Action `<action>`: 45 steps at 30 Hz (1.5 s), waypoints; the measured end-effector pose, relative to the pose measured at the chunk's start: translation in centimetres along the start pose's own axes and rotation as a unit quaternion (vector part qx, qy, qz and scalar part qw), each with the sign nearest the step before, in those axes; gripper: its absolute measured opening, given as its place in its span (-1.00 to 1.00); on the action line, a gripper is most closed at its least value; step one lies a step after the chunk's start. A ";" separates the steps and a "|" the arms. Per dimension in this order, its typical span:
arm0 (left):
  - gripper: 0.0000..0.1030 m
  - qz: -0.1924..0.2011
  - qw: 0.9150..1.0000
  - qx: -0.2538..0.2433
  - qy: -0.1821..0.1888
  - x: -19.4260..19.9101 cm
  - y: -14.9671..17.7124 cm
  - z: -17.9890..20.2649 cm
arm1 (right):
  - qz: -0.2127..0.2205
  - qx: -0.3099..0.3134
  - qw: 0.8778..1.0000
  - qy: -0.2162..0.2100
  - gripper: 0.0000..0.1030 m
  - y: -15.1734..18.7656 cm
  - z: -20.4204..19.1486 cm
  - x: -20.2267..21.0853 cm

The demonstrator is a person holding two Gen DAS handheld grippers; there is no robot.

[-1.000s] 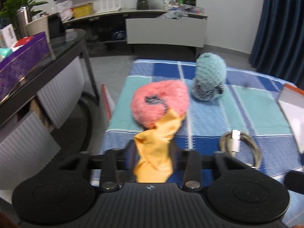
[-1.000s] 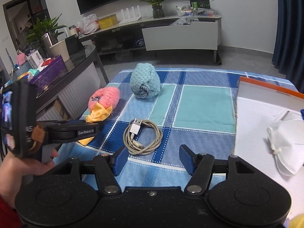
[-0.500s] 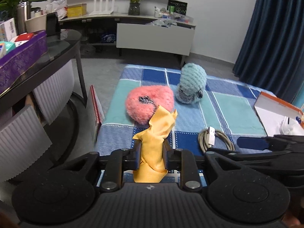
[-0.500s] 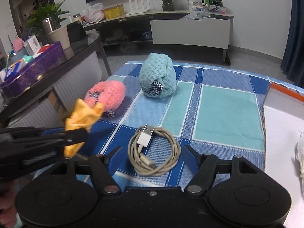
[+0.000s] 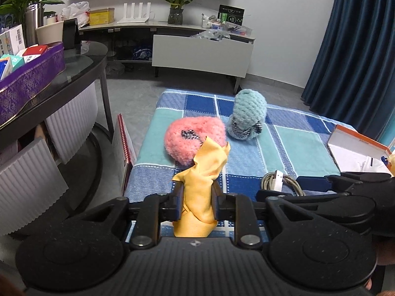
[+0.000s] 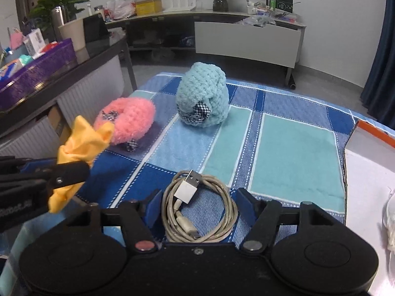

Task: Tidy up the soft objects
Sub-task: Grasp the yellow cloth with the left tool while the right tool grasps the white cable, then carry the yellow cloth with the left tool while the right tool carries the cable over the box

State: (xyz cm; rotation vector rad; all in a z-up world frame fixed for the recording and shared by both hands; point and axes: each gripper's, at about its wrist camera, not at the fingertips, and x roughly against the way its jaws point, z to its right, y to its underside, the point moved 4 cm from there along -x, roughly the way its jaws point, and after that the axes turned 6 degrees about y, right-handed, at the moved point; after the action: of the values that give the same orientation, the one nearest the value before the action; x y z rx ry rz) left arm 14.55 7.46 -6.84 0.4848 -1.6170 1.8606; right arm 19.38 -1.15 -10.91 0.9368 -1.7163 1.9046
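My left gripper [image 5: 196, 203] is shut on a yellow cloth [image 5: 201, 187] and holds it above the near left edge of the blue checked cloth [image 5: 291, 145]. The yellow cloth also shows in the right wrist view [image 6: 79, 153]. A fluffy pink ring toy [image 5: 195, 140] and a teal knitted toy [image 5: 248, 114] lie beyond it; both show in the right wrist view, pink [image 6: 128, 120] and teal [image 6: 202, 98]. My right gripper [image 6: 198, 208] is open, its jaws either side of a coiled grey USB cable [image 6: 197, 209].
An open white box with an orange rim [image 6: 370, 172] sits at the right and holds a white mask [image 6: 391, 222]. A dark glass table with a purple box [image 5: 32, 79] stands at the left. A red-edged notebook [image 5: 124, 148] leans beside the cloth.
My left gripper has lifted and drawn back with the yellow cloth. My right gripper has moved forward and left until its jaws flank the coiled cable.
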 end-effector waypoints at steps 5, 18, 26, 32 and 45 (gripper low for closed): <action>-0.53 0.002 1.000 -0.007 0.009 0.7 0.2 1.1 | 0.026 -0.003 1.000 0.015 0.52 0.0 0.8 3.2; -0.53 0.023 1.000 -0.020 0.007 4.3 0.0 5.3 | 0.072 -0.047 0.996 0.022 0.52 0.7 4.3 11.9; -0.53 0.031 0.999 -0.026 0.008 6.7 0.8 8.1 | 0.081 -0.068 0.994 0.034 0.52 2.6 6.6 15.8; -0.53 0.037 0.999 -0.034 0.010 8.1 1.5 10.1 | 0.088 -0.077 0.992 0.043 0.52 4.0 8.0 18.2; -0.53 0.045 0.998 -0.042 0.020 9.9 2.4 13.4 | 0.104 -0.092 0.989 0.051 0.52 5.9 10.0 21.7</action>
State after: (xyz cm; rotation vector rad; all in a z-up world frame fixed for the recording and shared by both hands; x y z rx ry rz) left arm 3.97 -3.63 0.12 0.3412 -1.7086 1.8462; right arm 2.36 -14.83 0.55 0.6028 -1.9515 1.8442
